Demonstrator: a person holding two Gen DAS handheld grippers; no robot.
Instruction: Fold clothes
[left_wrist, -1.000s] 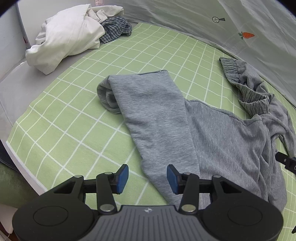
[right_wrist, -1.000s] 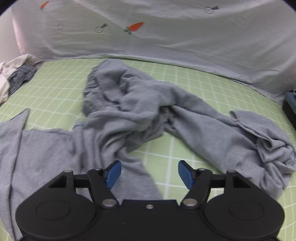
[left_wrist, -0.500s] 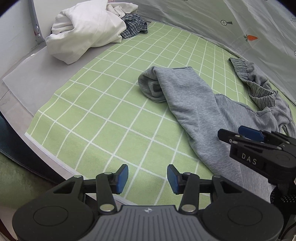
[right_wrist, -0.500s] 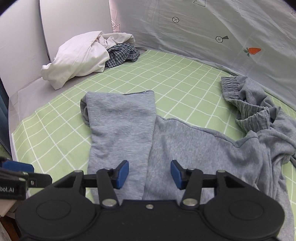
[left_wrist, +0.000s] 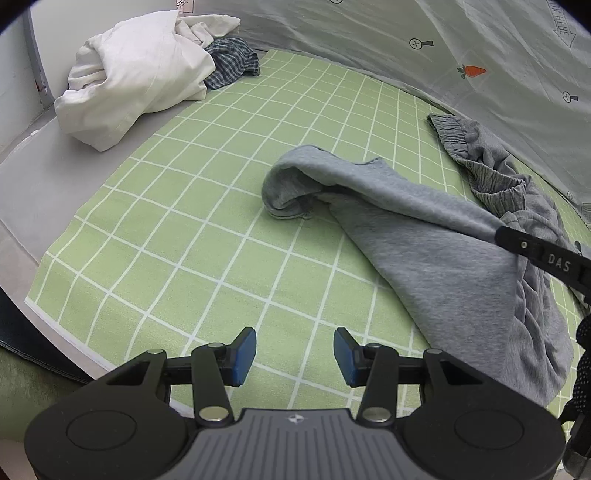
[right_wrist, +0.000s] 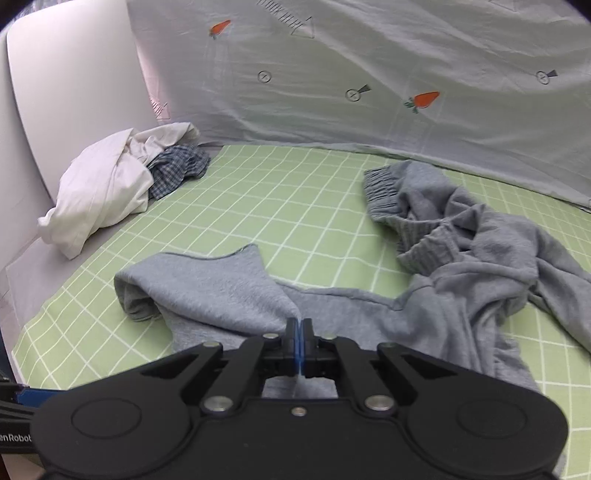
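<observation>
Right tool (right_wrist: 299, 328) now clamped on lifted grey sweatpants (left_wrist: 424, 236) leg, left tool (left_wrist: 294, 354) wide open, empty

"DAS" on right claw (left_wrist: 546, 254)

left wrist view: sits behind the left tool (left_wrist: 294, 354), low over the near edge of the green checked mat (left_wrist: 207, 236), facing across it to the sheet backdrop (left_wrist: 424, 48).
right wrist view: behind the right tool (right_wrist: 298, 332), close over the grey sweatshirt (right_wrist: 221, 291), facing the same backdrop.
shared: sweatshirt, mat, white clothes pile (left_wrist: 136, 74), carrot print (right_wrist: 423, 100).
cross-view: right tool enters the left view from the right.
</observation>
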